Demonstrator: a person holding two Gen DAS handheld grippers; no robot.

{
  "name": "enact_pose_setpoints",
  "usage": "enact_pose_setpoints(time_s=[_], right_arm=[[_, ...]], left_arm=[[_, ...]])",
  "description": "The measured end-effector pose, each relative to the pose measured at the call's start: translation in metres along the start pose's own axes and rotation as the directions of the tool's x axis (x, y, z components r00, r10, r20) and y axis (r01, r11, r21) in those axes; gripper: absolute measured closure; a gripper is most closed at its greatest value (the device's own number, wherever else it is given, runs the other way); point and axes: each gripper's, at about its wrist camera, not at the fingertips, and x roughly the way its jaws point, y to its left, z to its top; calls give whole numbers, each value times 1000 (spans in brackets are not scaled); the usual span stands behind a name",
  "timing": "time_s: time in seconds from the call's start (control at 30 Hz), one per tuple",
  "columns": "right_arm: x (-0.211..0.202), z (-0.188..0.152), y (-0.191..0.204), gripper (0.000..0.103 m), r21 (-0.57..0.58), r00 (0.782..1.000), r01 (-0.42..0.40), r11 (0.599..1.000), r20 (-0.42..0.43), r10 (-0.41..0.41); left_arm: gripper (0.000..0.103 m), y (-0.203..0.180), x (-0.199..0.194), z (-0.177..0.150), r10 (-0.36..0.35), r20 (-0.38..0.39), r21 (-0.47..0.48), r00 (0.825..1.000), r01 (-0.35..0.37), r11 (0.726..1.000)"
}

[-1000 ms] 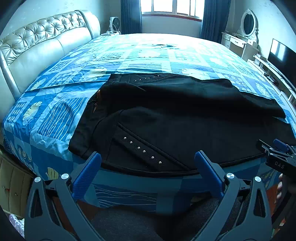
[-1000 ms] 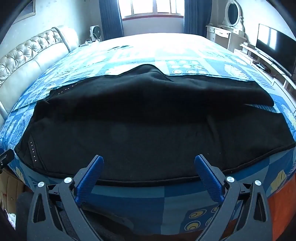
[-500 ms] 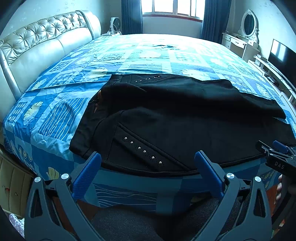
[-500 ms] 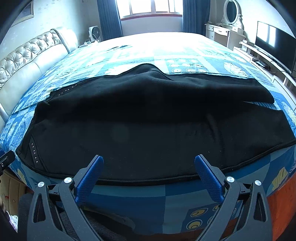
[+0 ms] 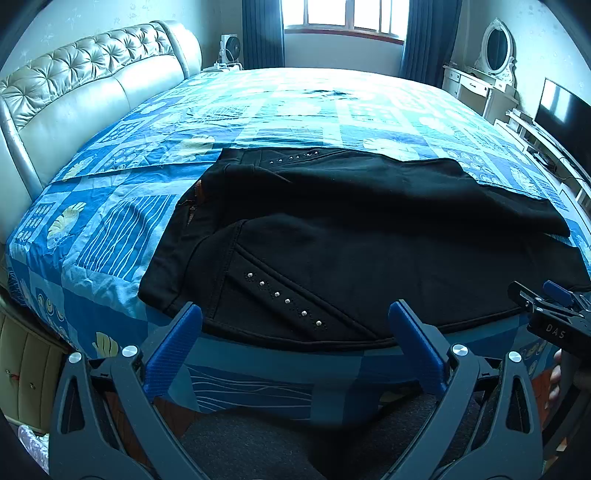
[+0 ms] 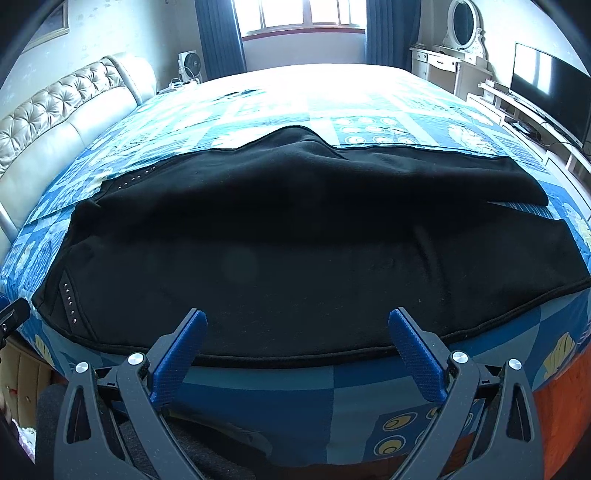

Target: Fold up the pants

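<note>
Black pants (image 5: 351, 240) with silver studs lie spread across the near part of the bed, waistband at the left, legs running to the right; they also fill the right wrist view (image 6: 295, 240). My left gripper (image 5: 294, 317) is open and empty, just short of the studded near hem by the waist. My right gripper (image 6: 297, 326) is open and empty, just short of the near hem at mid-leg. The right gripper's tip also shows at the right edge of the left wrist view (image 5: 550, 314).
The bed has a blue patterned cover (image 5: 122, 236) and a tufted cream headboard (image 5: 74, 92) at the left. A dresser with an oval mirror (image 6: 461, 29) and a TV (image 6: 550, 96) stand at the right. A window (image 5: 347, 18) is at the back.
Both grippers have risen and pulled back very slightly. The pants have not moved and both grippers stay open.
</note>
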Motion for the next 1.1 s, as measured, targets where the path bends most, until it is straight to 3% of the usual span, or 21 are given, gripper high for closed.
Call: enact_pose_setpoints(time_s=[1.1], right_arm=[[-1,-1,5,5,-11,1000,-3,1000,-2,3]], left_arm=[[2,-2,-1,0,0,5,0,1000,0,1000]])
